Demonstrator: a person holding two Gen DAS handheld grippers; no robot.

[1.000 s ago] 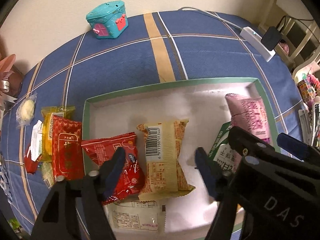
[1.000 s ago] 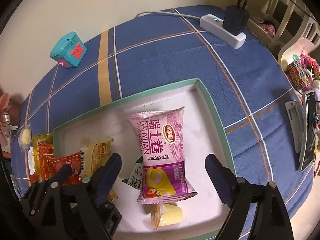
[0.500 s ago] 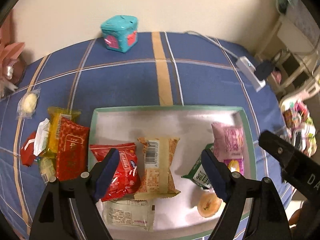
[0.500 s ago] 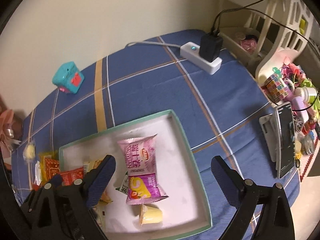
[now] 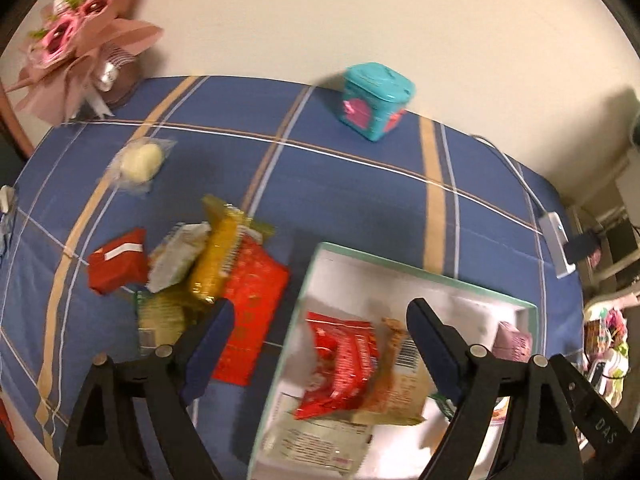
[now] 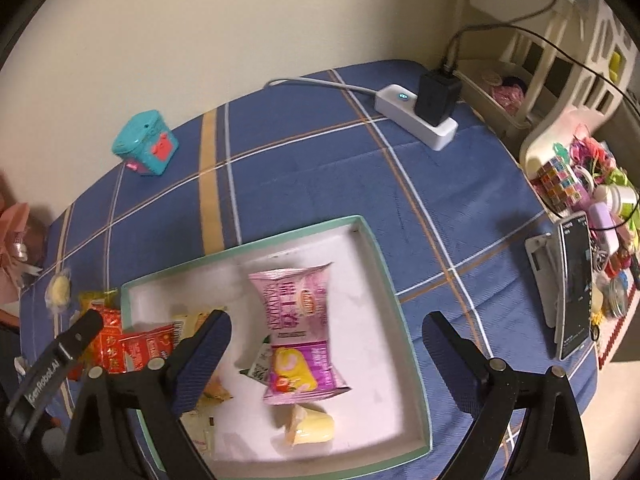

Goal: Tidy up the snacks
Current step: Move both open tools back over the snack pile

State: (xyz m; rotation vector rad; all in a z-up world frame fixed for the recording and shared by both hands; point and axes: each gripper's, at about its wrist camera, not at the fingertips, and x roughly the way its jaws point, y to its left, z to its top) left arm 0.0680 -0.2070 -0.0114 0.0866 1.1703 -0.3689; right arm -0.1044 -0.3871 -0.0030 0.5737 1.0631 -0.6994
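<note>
Left tool [image 5: 316, 344] opening, empty, above tray rim [image 5: 420, 271]; right tool [image 6: 326, 354] released; snack pile [image 5: 208, 264] beside tray.

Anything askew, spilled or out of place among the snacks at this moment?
Nothing spilled or damaged. Several packets still lie in a loose, overlapping heap on the cloth left of the tray, and a wrapped round sweet sits apart from them. Inside the tray, the red packet overlaps its neighbour.
</note>
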